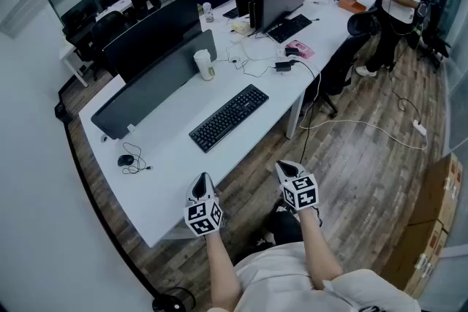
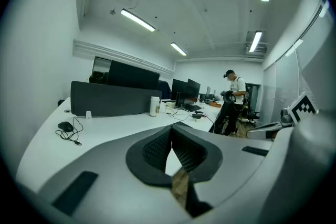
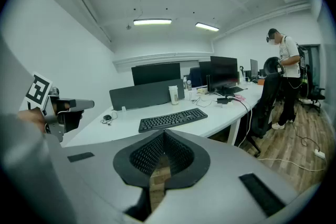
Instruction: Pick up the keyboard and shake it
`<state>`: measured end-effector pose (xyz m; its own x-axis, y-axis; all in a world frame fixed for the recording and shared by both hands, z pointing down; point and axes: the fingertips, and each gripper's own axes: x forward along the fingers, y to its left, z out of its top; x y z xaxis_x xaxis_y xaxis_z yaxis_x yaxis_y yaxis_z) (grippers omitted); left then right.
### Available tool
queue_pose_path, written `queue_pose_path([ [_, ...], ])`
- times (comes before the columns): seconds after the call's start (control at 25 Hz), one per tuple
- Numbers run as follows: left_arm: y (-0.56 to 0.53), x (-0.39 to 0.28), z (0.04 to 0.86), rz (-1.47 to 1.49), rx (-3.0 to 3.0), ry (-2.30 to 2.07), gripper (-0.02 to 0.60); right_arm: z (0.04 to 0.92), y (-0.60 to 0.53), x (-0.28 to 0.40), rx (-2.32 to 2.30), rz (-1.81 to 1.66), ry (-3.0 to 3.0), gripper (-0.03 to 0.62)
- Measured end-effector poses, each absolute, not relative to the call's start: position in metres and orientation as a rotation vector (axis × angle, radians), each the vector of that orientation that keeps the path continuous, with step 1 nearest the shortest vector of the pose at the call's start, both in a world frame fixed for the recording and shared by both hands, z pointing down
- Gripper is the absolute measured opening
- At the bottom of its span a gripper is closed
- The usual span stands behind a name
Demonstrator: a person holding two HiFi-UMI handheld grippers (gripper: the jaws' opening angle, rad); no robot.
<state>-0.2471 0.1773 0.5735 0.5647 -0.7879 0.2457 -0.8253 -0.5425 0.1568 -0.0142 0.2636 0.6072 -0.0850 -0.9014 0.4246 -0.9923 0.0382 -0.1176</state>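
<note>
— What colours do you see?
— A black keyboard on a white desk, a black mouse, a dark grey divider.
— And your grippers?
— My left gripper and right gripper are grey, with black-and-white square markers. The floor is brown planks.

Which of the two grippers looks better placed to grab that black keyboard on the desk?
Probably the left. The left gripper hovers at the front edge of the desk, close to the keyboard; the right gripper hangs over the floor, farther off. Both are shut and must open first.
</note>
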Motion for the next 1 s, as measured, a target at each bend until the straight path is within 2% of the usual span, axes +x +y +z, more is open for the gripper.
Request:
queue_pose_path([
  [0.6,0.132,-0.245,0.584,0.198,2.526,-1.347,0.017,0.618,0.209,0.004,1.972,0.574,-2.058,0.040],
  [1.0,0.069,-0.266,0.593,0.230,2.443,-1.468,0.015,0.620,0.115,0.013,1.918,0.578,-2.134,0.040],
])
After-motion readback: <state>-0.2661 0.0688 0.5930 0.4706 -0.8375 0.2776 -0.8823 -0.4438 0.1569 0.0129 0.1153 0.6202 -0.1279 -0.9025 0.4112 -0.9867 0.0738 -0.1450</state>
